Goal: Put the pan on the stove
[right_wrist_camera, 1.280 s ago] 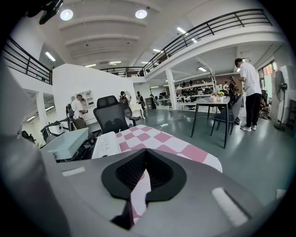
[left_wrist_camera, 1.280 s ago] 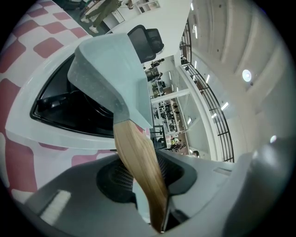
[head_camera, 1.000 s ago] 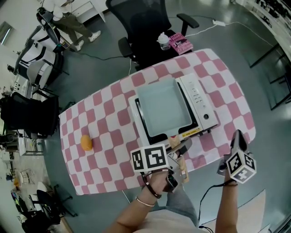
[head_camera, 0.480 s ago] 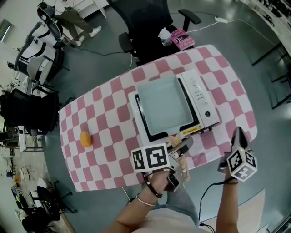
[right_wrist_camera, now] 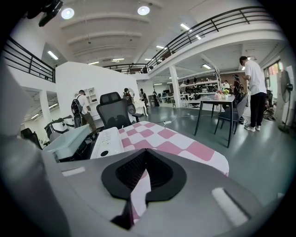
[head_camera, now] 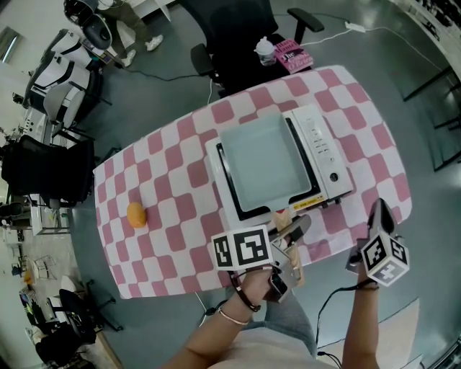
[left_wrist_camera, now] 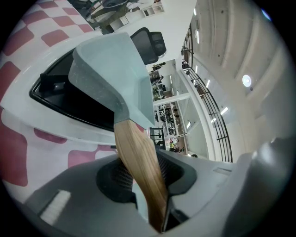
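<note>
Head view drifted. Table, stove, pan and orange all sit slightly farther up frame than one second ago. Left gripper and right gripper shifted less in frame. Person at far left cropped more by top edge.

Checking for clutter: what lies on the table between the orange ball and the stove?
Nothing. In the head view, only bare checked tablecloth runs from the orange ball to the stove.
</note>
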`<action>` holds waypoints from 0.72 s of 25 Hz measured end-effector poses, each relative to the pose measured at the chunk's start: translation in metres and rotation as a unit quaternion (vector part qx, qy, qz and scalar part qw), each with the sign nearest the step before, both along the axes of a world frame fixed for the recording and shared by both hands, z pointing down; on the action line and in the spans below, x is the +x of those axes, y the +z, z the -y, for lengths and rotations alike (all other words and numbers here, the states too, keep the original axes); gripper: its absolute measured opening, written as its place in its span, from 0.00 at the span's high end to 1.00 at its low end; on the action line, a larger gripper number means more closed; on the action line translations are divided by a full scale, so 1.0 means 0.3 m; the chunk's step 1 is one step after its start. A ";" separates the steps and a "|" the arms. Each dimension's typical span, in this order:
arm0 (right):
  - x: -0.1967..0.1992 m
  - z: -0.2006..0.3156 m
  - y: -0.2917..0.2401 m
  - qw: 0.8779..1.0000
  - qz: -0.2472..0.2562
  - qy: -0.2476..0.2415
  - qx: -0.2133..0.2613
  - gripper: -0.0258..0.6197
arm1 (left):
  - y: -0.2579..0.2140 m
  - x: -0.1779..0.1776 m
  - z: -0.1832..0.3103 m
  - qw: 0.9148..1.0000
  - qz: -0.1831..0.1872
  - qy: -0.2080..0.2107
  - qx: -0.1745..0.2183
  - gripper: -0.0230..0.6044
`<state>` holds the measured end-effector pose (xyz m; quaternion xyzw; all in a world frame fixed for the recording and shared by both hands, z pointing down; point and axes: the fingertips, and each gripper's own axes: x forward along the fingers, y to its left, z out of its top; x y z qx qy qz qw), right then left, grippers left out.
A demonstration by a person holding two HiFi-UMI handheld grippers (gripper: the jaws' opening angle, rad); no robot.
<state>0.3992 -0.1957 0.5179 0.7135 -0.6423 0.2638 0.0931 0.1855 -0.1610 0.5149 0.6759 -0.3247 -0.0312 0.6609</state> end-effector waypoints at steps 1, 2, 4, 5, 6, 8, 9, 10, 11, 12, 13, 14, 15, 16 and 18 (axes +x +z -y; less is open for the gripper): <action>-0.002 0.001 0.001 1.000 0.001 0.000 0.000 0.95 | 0.000 0.000 0.000 1.000 -0.001 0.000 0.000 0.77; -0.004 0.002 0.002 1.000 0.001 0.000 -0.001 0.95 | 0.000 0.001 0.000 1.000 -0.002 0.000 -0.001 0.77; -0.009 0.005 0.004 1.000 0.002 -0.001 -0.001 0.95 | 0.002 0.003 -0.002 1.000 -0.004 0.003 -0.002 0.77; -0.012 0.006 0.006 1.000 0.002 -0.001 -0.002 0.95 | 0.003 0.004 -0.002 1.000 -0.005 0.005 -0.003 0.77; -0.015 0.006 0.007 1.000 0.002 -0.002 -0.002 0.95 | 0.004 0.005 -0.002 1.000 -0.005 0.007 -0.003 0.77; -0.021 0.006 0.007 1.000 0.003 -0.001 -0.002 0.95 | 0.006 0.006 -0.003 1.000 -0.006 0.012 -0.004 0.77; -0.023 0.006 0.006 1.000 0.003 -0.001 -0.002 0.95 | 0.006 0.007 -0.004 1.000 -0.006 0.015 -0.005 0.77; -0.024 0.007 0.004 1.000 0.003 -0.001 -0.001 0.95 | 0.005 0.008 -0.004 1.000 -0.007 0.017 -0.005 0.77; -0.025 0.007 0.003 1.000 0.003 0.000 -0.001 0.95 | 0.005 0.010 -0.005 1.000 -0.008 0.020 -0.006 0.77; -0.026 0.006 0.002 1.000 0.003 0.000 -0.001 0.95 | 0.006 0.012 -0.006 1.000 -0.010 0.023 -0.006 0.77; -0.027 0.006 0.002 1.000 0.003 0.000 -0.001 0.95 | 0.006 0.014 -0.007 1.000 -0.011 0.026 -0.006 0.77; -0.028 0.005 0.001 1.000 0.003 0.001 -0.001 0.95 | 0.005 0.017 -0.008 0.999 -0.015 0.029 -0.005 0.77; -0.030 0.004 0.000 1.000 0.003 0.001 -0.001 0.95 | 0.002 0.021 -0.009 0.999 -0.020 0.032 -0.004 0.76; -0.033 0.003 -0.001 1.000 0.002 0.001 -0.002 0.95 | -0.001 0.024 -0.010 0.999 -0.025 0.035 -0.002 0.74; -0.038 0.002 -0.003 1.000 0.002 0.001 -0.002 0.95 | -0.008 0.029 -0.013 0.999 -0.032 0.041 0.000 0.72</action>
